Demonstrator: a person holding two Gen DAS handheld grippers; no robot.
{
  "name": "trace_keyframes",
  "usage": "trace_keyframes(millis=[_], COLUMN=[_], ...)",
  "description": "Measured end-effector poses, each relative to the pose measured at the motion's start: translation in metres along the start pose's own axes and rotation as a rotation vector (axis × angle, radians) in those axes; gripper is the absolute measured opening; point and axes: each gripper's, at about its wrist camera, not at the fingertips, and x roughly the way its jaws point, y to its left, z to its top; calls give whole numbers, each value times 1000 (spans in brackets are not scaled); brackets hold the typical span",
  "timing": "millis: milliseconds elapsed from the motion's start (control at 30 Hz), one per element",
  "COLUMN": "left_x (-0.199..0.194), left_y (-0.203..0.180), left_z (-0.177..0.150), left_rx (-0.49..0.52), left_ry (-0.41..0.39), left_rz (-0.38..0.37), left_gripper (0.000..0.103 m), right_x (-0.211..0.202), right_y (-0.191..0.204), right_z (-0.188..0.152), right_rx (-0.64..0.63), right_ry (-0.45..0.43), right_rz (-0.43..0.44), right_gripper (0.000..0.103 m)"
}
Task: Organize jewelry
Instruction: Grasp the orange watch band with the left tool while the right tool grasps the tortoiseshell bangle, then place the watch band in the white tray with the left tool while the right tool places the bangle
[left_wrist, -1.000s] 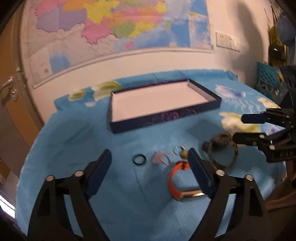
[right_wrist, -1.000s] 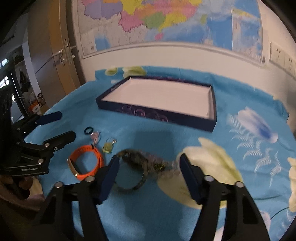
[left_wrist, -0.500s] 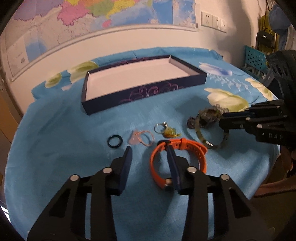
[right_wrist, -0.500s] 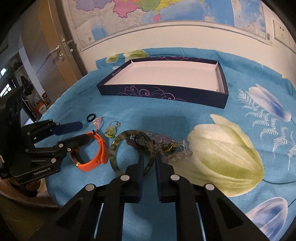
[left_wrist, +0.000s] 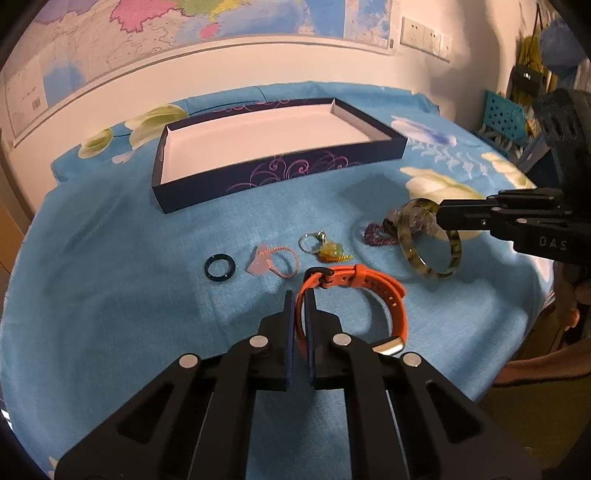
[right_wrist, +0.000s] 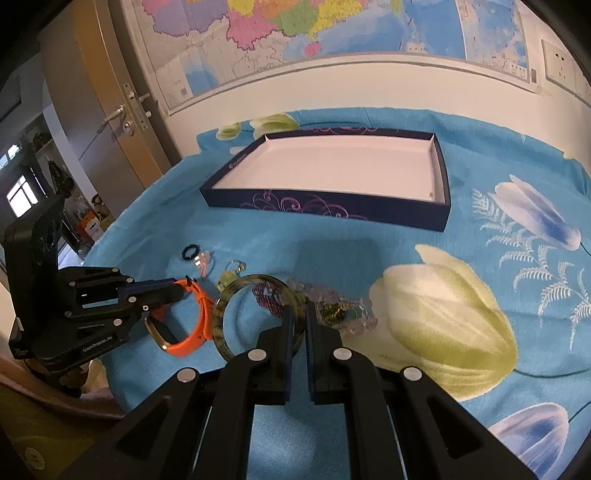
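Left gripper (left_wrist: 300, 295): fingers pressed together on the orange wristband (left_wrist: 384, 291), a soft rubbery strap with a buckle and metal clasp.
Right gripper (right_wrist: 300, 314): fingers clamped on the rim of the bangle (right_wrist: 236, 306), a hard, glossy, mottled green hoop.
Tray (left_wrist: 280, 173): dark cardboard with purple scrolls, pale lining, nothing in it; well beyond the jewelry.
Loose on the cloth (left_wrist: 110, 295): black ring (left_wrist: 220, 266), pink cord charm (left_wrist: 275, 260), yellow keyring (left_wrist: 325, 247), bead strands (right_wrist: 340, 314).
Risk: the smooth bangle could slip from its thin edge grip; the floppy strap could twist free; the beads touching the bangle might snag and drag.
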Motion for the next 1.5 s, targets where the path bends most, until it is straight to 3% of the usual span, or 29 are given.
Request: trace_keyframes(millis=[200, 433, 733, 1067, 1500], left_x=[-19, -30, -3, 66, 132], left_y=[14, 40, 77, 100, 124], left_z=[15, 61, 130, 178, 202], left_rx=[-52, -95, -137, -180, -238], left_ry=[-59, -154, -211, -152, -21], left_rz=[-24, 2, 61, 66, 81], left_gripper=[6, 6, 6, 7, 8], right_x=[-8, -11, 17, 73, 134], right_y=[-4, -14, -39, -74, -97], right_z=[18, 58, 125, 171, 193], right_rx=[-3, -43, -79, -31, 16], right_ry=[-41, -113, -144, -86, 42], right_rz=[13, -27, -96, -149, -191], right_gripper=[5, 5, 5, 5, 5])
